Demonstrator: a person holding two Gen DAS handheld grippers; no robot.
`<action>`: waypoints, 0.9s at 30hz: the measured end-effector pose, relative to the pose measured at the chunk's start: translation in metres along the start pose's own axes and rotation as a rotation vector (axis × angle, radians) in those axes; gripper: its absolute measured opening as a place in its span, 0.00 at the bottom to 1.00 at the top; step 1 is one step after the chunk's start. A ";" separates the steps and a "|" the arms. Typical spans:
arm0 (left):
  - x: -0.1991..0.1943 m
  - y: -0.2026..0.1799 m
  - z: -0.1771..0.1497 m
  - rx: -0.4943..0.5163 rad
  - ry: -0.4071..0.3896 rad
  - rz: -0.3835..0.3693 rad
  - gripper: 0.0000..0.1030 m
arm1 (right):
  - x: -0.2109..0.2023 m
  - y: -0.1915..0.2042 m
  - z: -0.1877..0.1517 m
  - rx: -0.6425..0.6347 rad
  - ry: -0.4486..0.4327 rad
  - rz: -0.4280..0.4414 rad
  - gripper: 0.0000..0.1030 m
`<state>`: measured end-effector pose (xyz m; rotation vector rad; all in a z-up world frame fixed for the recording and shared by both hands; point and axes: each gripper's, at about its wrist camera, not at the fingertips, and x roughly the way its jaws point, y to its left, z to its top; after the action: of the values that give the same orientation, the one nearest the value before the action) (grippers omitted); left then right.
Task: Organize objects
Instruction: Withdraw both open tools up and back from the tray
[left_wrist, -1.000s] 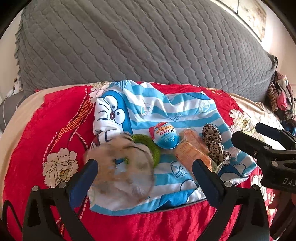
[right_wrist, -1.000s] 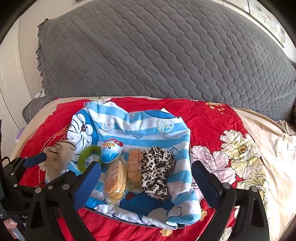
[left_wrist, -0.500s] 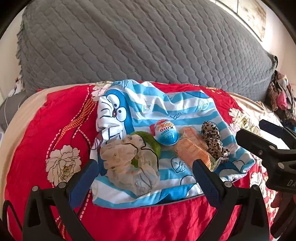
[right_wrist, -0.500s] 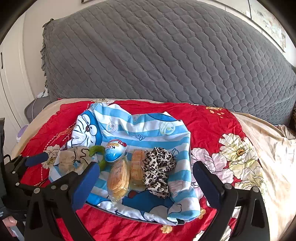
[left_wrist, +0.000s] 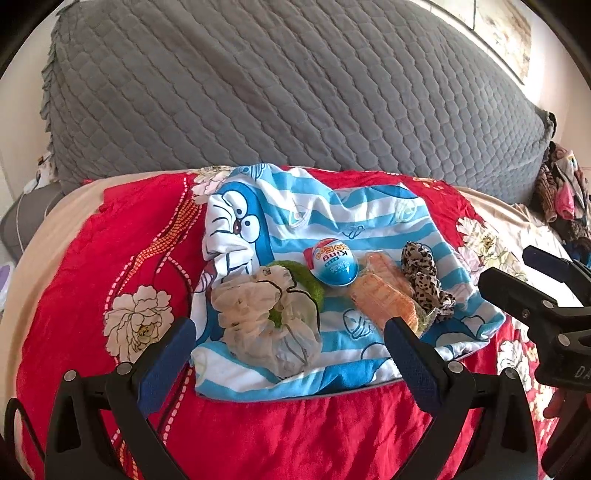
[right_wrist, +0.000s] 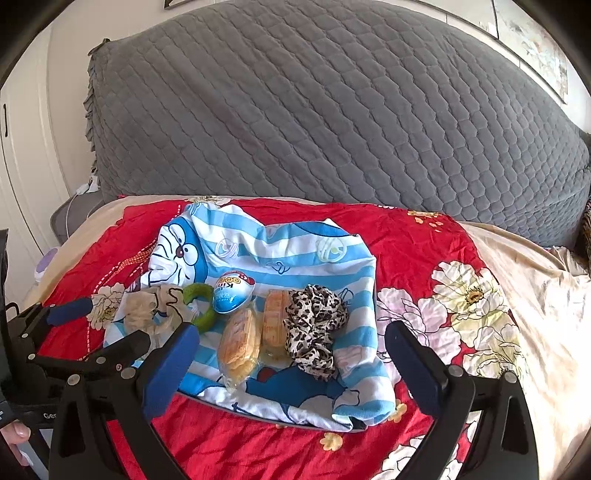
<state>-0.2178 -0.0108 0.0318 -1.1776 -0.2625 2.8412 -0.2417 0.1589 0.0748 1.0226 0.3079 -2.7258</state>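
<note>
A blue-striped cartoon cloth covers a tray whose grey rim shows at the front. On the cloth lie a pale sheer scrunchie partly over a green scrunchie, a blue toy egg, two orange wrapped biscuit packs, and a leopard scrunchie. My left gripper is open and empty, just short of the pale scrunchie. My right gripper is open and empty before the biscuits.
A red floral bedspread lies under the tray. A grey quilted headboard rises behind it. Piled clothes sit at the far right, a white cupboard door stands at the left, and a person's hand holds the left gripper.
The pale scrunchie was a blur between my left fingers a second ago and now lies still on the cloth over the green one. Both grippers have drawn back slightly.
</note>
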 end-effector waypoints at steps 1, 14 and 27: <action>-0.001 0.001 0.000 -0.004 -0.002 0.003 0.99 | -0.002 0.000 0.000 0.001 -0.002 0.000 0.98; -0.013 0.006 -0.007 -0.017 -0.009 0.008 0.99 | -0.016 0.004 -0.007 0.002 -0.010 0.006 0.99; -0.025 0.007 -0.016 -0.007 -0.010 0.016 0.99 | -0.031 0.004 -0.017 0.000 -0.008 0.004 0.99</action>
<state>-0.1881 -0.0183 0.0369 -1.1725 -0.2645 2.8629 -0.2071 0.1635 0.0822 1.0115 0.3042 -2.7250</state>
